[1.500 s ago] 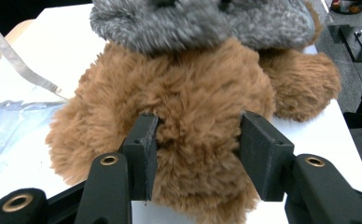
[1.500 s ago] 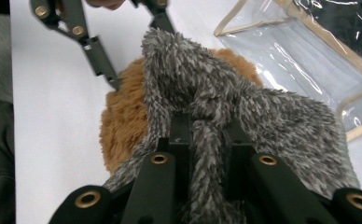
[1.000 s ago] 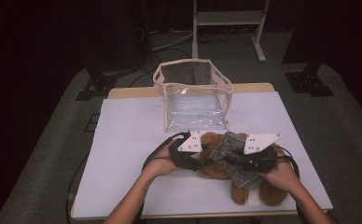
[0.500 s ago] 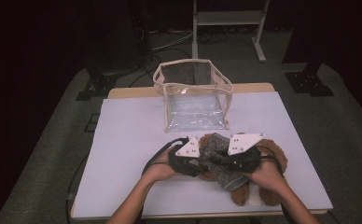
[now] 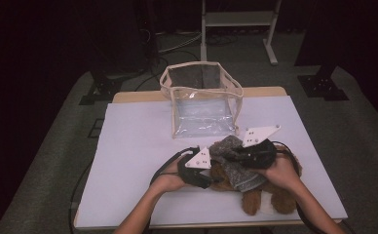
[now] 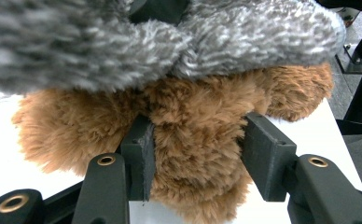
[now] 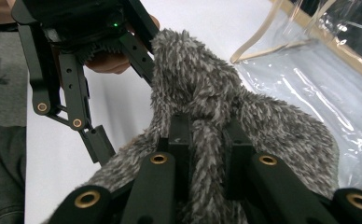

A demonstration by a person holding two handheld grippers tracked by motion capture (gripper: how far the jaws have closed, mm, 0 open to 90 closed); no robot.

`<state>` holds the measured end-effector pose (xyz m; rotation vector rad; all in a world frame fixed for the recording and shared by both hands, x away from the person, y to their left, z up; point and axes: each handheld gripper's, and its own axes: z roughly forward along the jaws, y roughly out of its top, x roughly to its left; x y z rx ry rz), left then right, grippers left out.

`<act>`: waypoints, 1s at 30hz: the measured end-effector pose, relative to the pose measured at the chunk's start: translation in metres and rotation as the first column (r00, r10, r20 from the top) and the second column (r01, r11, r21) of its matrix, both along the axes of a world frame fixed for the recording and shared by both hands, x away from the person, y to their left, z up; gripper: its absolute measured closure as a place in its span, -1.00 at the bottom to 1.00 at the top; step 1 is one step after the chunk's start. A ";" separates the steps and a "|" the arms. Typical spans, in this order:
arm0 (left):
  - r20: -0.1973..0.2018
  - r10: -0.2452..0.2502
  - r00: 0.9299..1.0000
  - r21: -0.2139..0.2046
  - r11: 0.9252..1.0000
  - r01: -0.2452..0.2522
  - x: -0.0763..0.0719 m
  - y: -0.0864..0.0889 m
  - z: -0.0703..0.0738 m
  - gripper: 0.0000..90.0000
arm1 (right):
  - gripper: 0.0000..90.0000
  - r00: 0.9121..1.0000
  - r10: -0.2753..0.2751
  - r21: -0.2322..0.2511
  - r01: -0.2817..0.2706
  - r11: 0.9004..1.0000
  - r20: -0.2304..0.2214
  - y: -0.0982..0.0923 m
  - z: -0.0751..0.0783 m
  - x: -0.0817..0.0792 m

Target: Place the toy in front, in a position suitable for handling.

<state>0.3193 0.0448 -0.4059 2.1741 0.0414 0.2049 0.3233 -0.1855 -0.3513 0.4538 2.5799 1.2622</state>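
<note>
right tool [image 7: 202, 154] pinches a fold of the grey fuzzy garment [image 5: 236, 163], lifting it off the brown teddy bear [image 5: 270, 197] on the table [image 5: 133, 146]; left tool [image 6: 195, 156] clamps the bear's plush body, likely anchoring it while the garment peels away.

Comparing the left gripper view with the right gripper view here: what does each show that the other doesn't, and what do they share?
Left gripper view alone: the brown teddy bear squeezed between the left hand-held gripper jaws, which press into its fur.

Right gripper view alone: the clear plastic bag with beige trim, and the right hand-held gripper pinched shut on a fold of the grey fuzzy cloth; the left hand-held gripper appears farther off there.

Shared: the grey fuzzy cloth, draped over the bear, and the white table.
</note>
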 end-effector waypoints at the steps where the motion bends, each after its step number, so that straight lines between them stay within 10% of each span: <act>1: 0.002 -0.002 1.000 -0.001 1.000 0.002 0.000 0.000 0.000 0.07 | 0.72 1.000 0.000 0.001 0.000 1.000 -0.008 -0.003 0.000 0.001; 12: 0.008 -0.008 1.000 0.007 1.000 0.008 0.000 0.000 0.000 0.07 | 0.71 1.000 -0.010 -0.035 0.009 0.999 -0.029 0.013 0.003 0.019; 20: 0.001 -0.015 1.000 0.000 1.000 0.015 0.000 -0.001 0.000 0.09 | 0.71 0.996 -0.057 -0.047 0.053 0.997 -0.075 -0.013 0.003 0.020; 30: 0.008 -0.023 1.000 0.014 1.000 0.023 0.000 0.004 0.000 0.07 | 0.71 0.997 -0.028 -0.065 0.023 0.998 -0.073 0.011 0.001 0.030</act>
